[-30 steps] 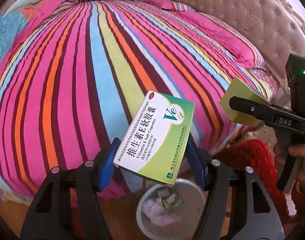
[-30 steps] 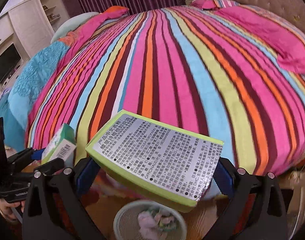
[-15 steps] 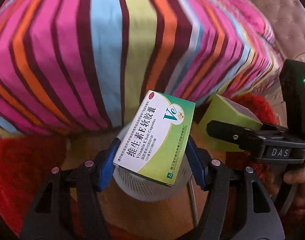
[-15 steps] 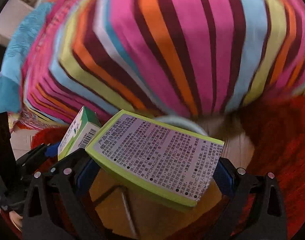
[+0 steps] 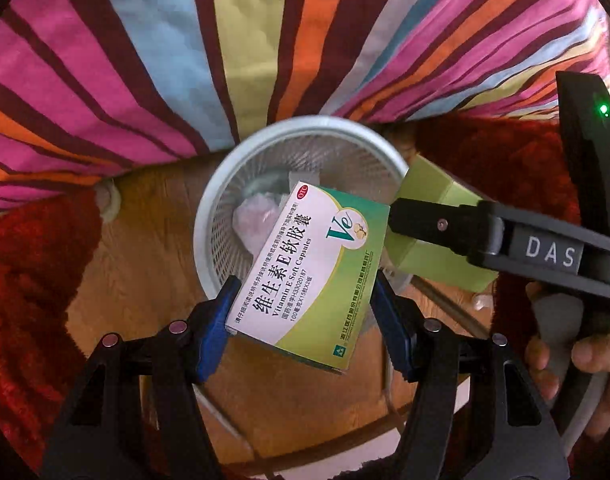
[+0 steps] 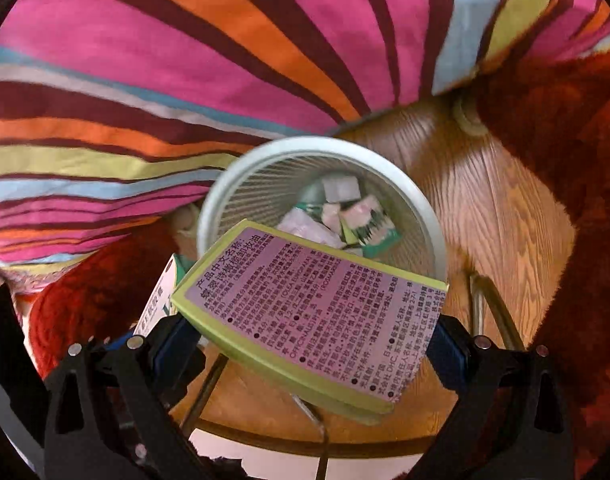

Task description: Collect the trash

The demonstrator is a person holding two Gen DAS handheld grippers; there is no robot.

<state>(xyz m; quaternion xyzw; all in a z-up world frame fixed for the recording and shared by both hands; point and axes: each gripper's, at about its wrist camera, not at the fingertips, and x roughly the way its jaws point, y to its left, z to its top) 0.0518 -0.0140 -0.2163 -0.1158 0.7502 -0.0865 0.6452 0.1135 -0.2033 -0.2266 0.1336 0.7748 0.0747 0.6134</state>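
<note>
Wooden floor (image 5: 145,264) beside a striped bedspread (image 5: 185,60), white mesh wastebasket (image 5: 209,216) below.
Left wrist view: left gripper (image 5: 303,312) fingers clamp a vitamin E box (image 5: 313,276) above the wastebasket's near rim. Right wrist view: right gripper (image 6: 305,344) fingers clamp a lime-green box (image 6: 313,316) over that same near rim, crumpled wrappers (image 6: 345,216) inside.

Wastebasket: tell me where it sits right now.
In both wrist views the white mesh wastebasket stands on the wooden floor against the striped bedspread, beneath both held boxes.
</note>
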